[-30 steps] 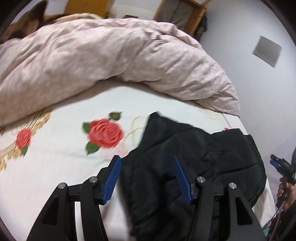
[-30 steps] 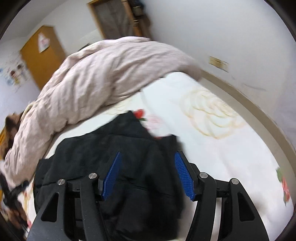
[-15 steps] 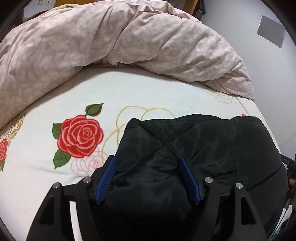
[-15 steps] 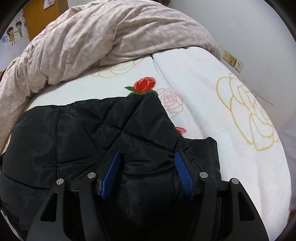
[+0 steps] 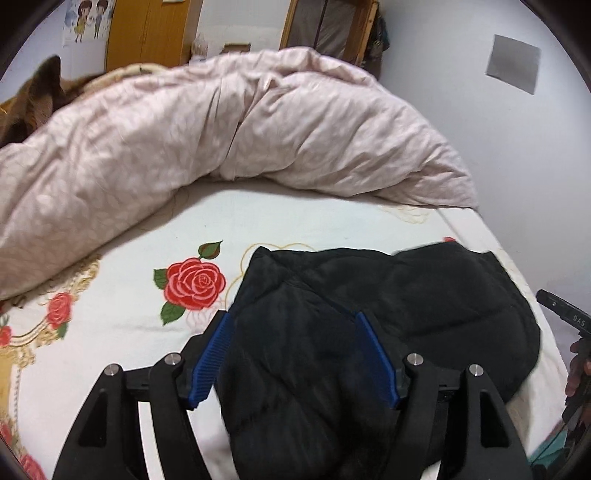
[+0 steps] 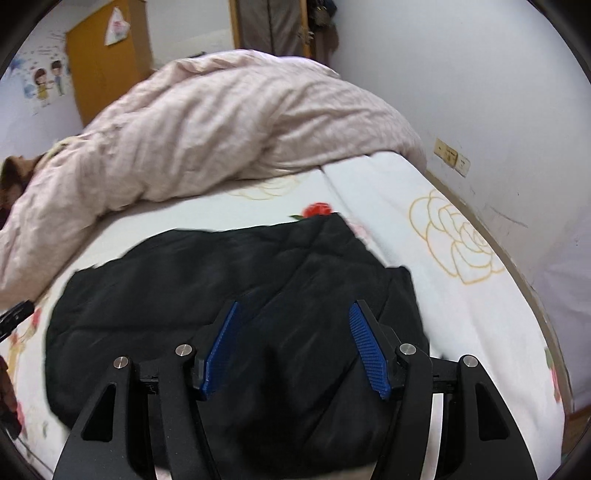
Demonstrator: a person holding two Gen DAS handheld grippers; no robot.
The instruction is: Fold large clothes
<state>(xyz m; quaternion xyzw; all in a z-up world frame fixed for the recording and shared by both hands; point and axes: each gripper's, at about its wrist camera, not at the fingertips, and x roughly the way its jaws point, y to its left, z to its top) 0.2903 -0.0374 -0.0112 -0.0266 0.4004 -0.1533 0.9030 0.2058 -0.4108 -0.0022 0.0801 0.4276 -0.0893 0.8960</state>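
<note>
Right hand-held gripper (image 6: 293, 345) jaws apart above folded black jacket (image 6: 184, 295) on bed (image 6: 461, 332).

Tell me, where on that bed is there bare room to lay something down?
Bare sheet lies left of the black jacket, round the red rose, and in a strip between jacket and pink duvet. More lies right of it, by the outlined flower. The duvet crowds the far half.

A folded jacket (image 5: 388, 332) lies on the near part of a bed (image 5: 295, 225), with a heaped duvet (image 5: 221, 122) behind it across the bed's far side. A wardrobe (image 5: 147, 33) stands beyond the duvet against the far wall. In the right wrist view the jacket (image 6: 236, 295) sits left of bare sheet, with a wall socket (image 6: 452, 157) on the wall to the right.
</note>
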